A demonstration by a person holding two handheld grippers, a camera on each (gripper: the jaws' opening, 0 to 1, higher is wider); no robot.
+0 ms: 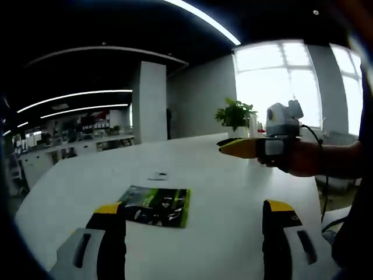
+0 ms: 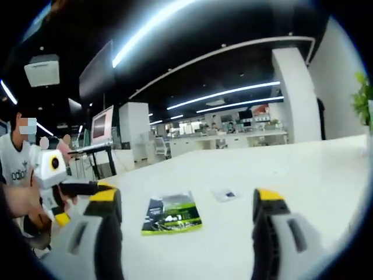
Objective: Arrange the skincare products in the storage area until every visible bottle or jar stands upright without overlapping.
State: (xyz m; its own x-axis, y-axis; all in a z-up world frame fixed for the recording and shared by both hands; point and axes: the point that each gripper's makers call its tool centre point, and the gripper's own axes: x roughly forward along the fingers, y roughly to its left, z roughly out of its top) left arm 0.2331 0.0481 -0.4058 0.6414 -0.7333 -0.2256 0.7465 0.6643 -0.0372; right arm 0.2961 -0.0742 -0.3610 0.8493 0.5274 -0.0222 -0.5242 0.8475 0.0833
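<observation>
A wide white table (image 1: 233,192) carries a green-and-black booklet (image 1: 156,205) lying flat, just beyond my left gripper (image 1: 192,217), whose jaws stand wide apart with nothing between them. My right gripper (image 1: 228,146) comes in from the right, held in a hand above the table, with its yellow tips pointing left. In the right gripper view the booklet (image 2: 171,214) lies ahead of my open right gripper (image 2: 186,201), and the left gripper (image 2: 81,188) shows at the left edge.
A small flat packet (image 1: 157,176) (image 2: 226,195) lies beyond the booklet. A potted plant (image 1: 235,115) stands at the far table edge by the window. A person in a white shirt (image 2: 11,166) is at the left, with office desks behind.
</observation>
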